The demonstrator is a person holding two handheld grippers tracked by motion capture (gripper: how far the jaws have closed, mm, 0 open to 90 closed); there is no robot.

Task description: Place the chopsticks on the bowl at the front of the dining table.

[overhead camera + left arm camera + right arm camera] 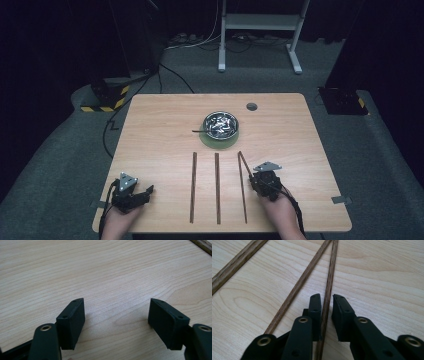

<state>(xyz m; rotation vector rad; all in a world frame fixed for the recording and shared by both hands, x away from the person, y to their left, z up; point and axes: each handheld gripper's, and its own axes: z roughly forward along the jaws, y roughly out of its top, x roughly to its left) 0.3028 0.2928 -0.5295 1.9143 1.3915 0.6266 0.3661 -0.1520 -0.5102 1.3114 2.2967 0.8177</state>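
Observation:
Three wooden sticks lie side by side on the wooden table (150,130): a left one (193,187), a middle one (217,187) and a right one (243,197). A further stick (245,162) slants from the right one's far end into my right gripper (256,176). In the right gripper view this stick (332,270) runs between the narrowly parted jaws of the right gripper (327,300), against the left pad with a thin gap at the right pad. My left gripper (148,191) rests near the front left corner, and its jaws (116,312) stand wide open over bare wood.
A metal bowl (221,124) of shiny pieces sits on a green plate (220,142) at the table's middle back, a dark handle (200,131) pointing left from it. A grey cable hole (251,106) is behind it. A white stand (260,22) is on the floor beyond.

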